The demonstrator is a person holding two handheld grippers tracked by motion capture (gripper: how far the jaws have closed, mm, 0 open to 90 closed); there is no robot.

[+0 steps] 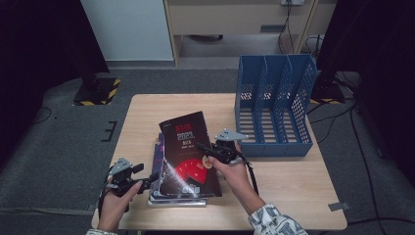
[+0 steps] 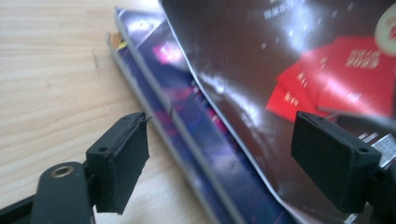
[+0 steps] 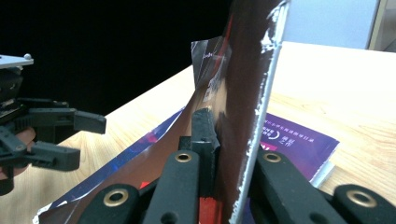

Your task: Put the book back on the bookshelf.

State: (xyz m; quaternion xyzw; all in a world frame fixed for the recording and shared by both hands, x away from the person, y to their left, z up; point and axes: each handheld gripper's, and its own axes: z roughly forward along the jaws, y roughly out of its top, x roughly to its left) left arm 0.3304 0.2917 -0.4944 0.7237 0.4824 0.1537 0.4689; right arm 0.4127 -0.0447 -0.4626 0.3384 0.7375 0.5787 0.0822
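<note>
A black book point(image 1: 188, 147) with a red fan design lies tilted on top of a stack of books point(image 1: 157, 156) near the table's front. My right gripper point(image 1: 204, 155) is shut on the black book's right edge and holds that side raised; in the right gripper view the cover point(image 3: 245, 93) stands pinched between the jaws point(image 3: 224, 126). My left gripper point(image 1: 147, 178) stands open beside the stack's lower left corner. In the left gripper view, its pads point(image 2: 219, 154) straddle the purple book's edge point(image 2: 205, 130) without touching it.
A blue file holder point(image 1: 274, 105) with three upright slots stands at the table's back right. The wooden table point(image 1: 147, 112) is bare at its back left. Dark floor and cables surround it.
</note>
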